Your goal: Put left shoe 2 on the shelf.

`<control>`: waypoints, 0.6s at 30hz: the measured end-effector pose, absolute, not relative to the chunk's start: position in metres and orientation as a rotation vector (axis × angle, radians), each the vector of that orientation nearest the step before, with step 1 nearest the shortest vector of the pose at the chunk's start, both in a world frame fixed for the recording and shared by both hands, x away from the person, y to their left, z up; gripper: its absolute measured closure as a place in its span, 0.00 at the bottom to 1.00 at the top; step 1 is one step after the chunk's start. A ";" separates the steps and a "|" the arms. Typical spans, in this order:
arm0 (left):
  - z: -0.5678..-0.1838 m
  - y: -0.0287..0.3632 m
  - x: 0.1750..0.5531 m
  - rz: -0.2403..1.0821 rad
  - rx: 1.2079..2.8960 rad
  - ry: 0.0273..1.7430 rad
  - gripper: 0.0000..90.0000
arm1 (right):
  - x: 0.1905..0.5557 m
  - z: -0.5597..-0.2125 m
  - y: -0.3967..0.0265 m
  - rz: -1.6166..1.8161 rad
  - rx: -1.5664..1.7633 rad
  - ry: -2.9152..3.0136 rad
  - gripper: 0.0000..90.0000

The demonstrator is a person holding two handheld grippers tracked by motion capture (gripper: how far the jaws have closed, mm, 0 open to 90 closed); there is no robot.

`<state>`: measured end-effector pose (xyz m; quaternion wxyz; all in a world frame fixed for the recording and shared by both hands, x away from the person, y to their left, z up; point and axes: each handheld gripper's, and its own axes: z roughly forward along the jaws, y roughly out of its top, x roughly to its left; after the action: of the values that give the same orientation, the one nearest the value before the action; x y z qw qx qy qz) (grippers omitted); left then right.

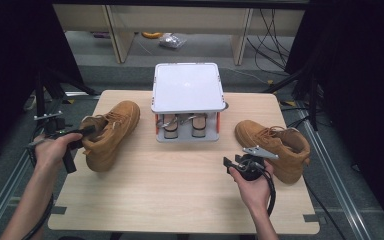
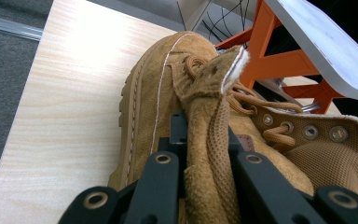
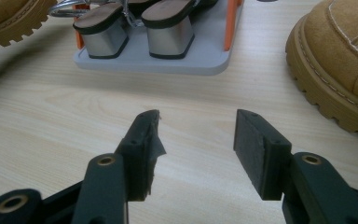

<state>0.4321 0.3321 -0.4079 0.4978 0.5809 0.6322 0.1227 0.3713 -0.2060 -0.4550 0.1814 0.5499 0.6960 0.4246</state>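
While the table (image 1: 180, 170) carries a two-tier rack (image 1: 187, 87) at its far middle, one tan boot (image 1: 111, 132) lies left of that rack, tipped on its side. Likely hefty: thick lugged sole, but soft suede upper and floppy tongue. Left gripper (image 2: 208, 140) is clamped on the tongue (image 2: 212, 116), which could bend; collar looks firmer. Right gripper (image 3: 196, 135) gapes, empty, in front of the rack.

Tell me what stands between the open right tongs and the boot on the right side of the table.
Nothing visible. The right tongs hover open over bare table, and the right boot lies just beside them with no object between. The shoe rack sits farther back, off that path.
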 end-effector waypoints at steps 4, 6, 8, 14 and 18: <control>-0.406 0.332 0.434 0.292 1.387 1.524 0.92 | 0.371 -0.455 -0.207 1.195 1.556 1.962 0.57; -0.404 0.332 0.436 0.291 1.387 1.523 0.92 | 0.371 -0.455 -0.207 1.194 1.555 1.960 0.57; -0.403 0.332 0.437 0.291 1.382 1.517 0.92 | 0.371 -0.455 -0.207 1.196 1.554 1.963 0.57; -0.400 0.330 0.442 0.293 1.369 1.515 0.92 | 0.371 -0.455 -0.208 1.203 1.556 1.960 0.57; -0.397 0.329 0.444 0.293 1.371 1.512 0.92 | 0.371 -0.455 -0.209 1.200 1.549 1.953 0.57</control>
<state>0.4438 0.3286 -0.3973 0.5139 0.5704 0.6291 0.1217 0.3715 -0.2087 -0.4552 0.1866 0.5502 0.6935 0.4260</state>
